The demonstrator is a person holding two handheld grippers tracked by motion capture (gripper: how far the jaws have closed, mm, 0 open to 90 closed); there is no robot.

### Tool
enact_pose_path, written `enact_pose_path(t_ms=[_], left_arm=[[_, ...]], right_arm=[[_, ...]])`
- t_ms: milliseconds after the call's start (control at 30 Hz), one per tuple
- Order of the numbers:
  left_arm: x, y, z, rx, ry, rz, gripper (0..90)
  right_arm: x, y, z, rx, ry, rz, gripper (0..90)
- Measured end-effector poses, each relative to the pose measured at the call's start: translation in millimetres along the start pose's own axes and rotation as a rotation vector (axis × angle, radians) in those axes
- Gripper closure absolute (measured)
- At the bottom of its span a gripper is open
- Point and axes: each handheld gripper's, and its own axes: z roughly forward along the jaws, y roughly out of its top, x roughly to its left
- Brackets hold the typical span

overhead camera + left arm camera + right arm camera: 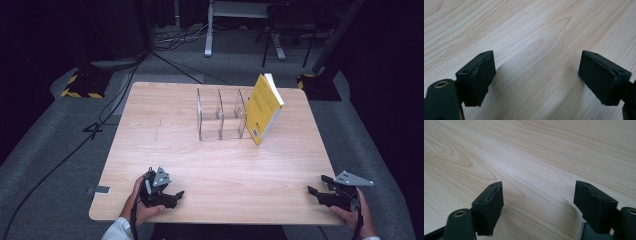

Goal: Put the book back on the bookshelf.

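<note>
A yellow book leans tilted against the right end of a clear acrylic divider rack at the far middle of the wooden table. My left gripper rests near the front left edge, held in a hand, jaws apart with only bare wood between them. My right gripper sits at the front right corner, its jaws spread wide over the tabletop with nothing between them. Both grippers are far from the book and the rack.
The rack's slots hold nothing. Beyond the table lie grey carpet, trailing cables, yellow-black striped stand bases and metal furniture legs. The right table edge runs close beside my right gripper.
</note>
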Motion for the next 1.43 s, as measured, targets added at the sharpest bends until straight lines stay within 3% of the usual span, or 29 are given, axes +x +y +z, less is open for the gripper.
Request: enact_pose_path(t_ms=[133, 1433], left_arm=[[-1.2, -0.5, -0.2, 0.0, 0.006, -0.012, 15.0], [0.7, 1.0, 0.9, 0.002, 0.001, -0.004, 14.9]], right_arm=[[0.7, 1.6, 3.2, 0.022, 0.004, -0.004, 22.6], [1.6, 1.8, 3.8, 0.019, -0.019, 0.016, 22.6]])
